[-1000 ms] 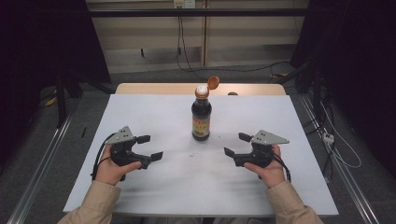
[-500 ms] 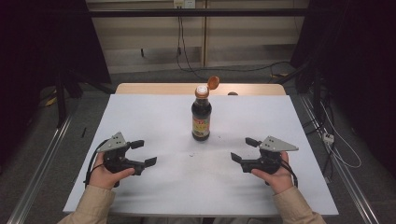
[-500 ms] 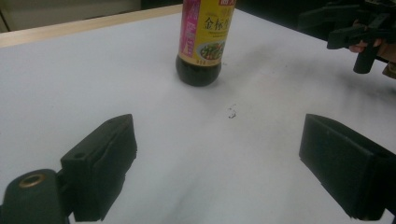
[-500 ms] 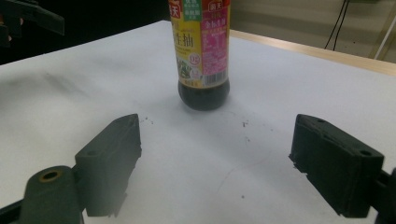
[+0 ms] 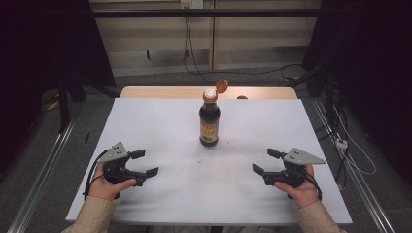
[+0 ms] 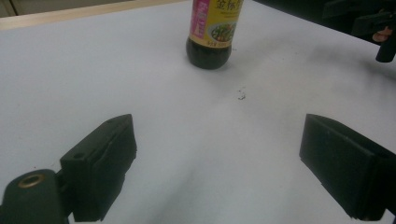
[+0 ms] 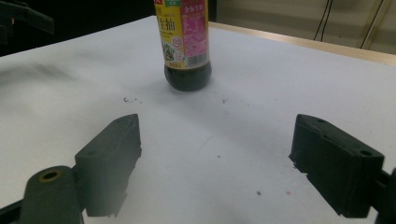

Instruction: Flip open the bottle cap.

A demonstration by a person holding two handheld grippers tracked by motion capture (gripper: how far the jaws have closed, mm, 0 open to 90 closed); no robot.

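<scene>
The table (image 5: 160,121) is seen from above and in front by the high view; each gripper view is set low, close to the tabletop — both aimed inward at the bottle (image 5: 209,121) (image 6: 212,32) (image 7: 185,46), shared by all.

I am holding my right gripper (image 7: 215,163) low over the white table top (image 7: 261,93), its two black blocky jaws standing wide apart with nothing but bare surface between them. Ahead of the jaws, a dark glass sauce bottle with a yellow and pink label (image 7: 185,46) is standing upright, well apart from them, its top cut off by the frame. A pale wooden strip (image 7: 327,46) is running along the table's far edge. Small dark specks (image 7: 131,100) are lying near the bottle's base.
</scene>
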